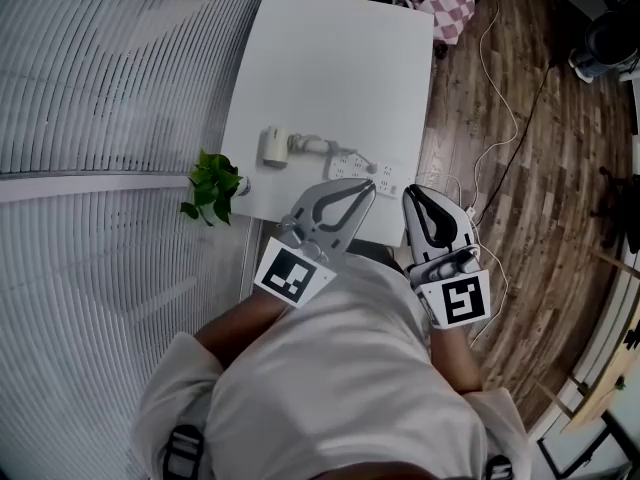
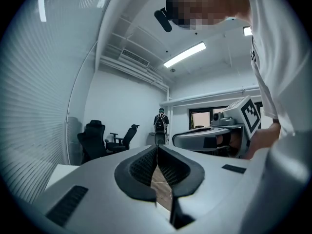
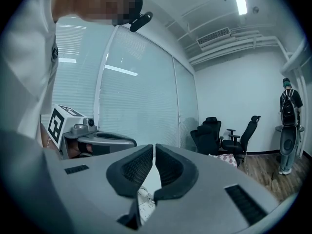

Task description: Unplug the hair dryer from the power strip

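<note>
Seen from the head, slatted blinds [image 1: 90, 98] fill the left side, and a small green plant [image 1: 212, 186] sits at the near left corner of the white tabletop [image 1: 330, 58]. Next to the plant lies the white hair dryer [image 1: 273, 146], its short cord [image 1: 312, 146] running right to the white power strip [image 1: 365, 171] near the tabletop's front edge. The left tool [image 1: 367, 185] is held out level with its tip just beside the strip, and the right tool [image 1: 413, 196] is close on its right, past the strip's end. Only this view shows the dryer and the strip together. Further right lies a wooden floor [image 1: 540, 168] with loose cables [image 1: 500, 98]. The left gripper view looks over the tabletop at dark office chairs [image 2: 100, 140], a standing person with a backpack [image 2: 160, 123] and a ceiling light [image 2: 185, 55]. It shows the left tool clenched, pads meeting at the tip with nothing in them, and the right tool's marker cube [image 2: 252, 112] alongside. The right gripper view shows its own tool clenched and empty too. Below the pads shows a strip of white tabletop with a bit of cord, and the same chairs and person stand far right.
</note>
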A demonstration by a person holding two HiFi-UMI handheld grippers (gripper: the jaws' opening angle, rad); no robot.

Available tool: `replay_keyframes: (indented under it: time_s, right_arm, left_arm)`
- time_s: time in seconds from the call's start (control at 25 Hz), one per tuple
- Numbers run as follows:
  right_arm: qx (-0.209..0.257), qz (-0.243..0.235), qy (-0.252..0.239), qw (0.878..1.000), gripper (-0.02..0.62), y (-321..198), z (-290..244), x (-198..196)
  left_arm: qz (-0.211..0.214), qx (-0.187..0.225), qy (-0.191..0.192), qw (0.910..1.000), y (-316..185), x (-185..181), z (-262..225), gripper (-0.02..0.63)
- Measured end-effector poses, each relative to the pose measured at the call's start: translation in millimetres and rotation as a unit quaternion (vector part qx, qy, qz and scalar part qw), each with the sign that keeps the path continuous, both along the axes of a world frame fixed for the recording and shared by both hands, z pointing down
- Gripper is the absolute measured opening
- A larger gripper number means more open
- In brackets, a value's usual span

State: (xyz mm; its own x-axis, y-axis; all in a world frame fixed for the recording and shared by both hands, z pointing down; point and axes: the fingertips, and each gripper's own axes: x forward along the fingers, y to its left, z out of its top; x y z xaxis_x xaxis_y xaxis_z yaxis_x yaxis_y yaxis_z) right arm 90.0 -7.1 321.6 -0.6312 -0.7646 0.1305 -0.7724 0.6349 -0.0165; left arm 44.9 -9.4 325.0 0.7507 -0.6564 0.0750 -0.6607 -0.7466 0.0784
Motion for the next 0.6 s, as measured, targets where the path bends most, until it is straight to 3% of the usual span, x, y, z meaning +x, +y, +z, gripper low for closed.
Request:
replay_keyframes:
  time_s: [0.44,0.6]
  right_arm:
    - [-0.064,-0.002,0.063,0.996,0.037,-26,82,-12]
    - [-0.106,-0.016,0.103,0.989,0.096,-30,133,-19]
  left_arm:
    - [0.037,-0.037,-0.104,0.9932,-20,-10,90,0.034]
    - [0.049,-0.071,-0.13,0.9878,-23,-14,138,0.034]
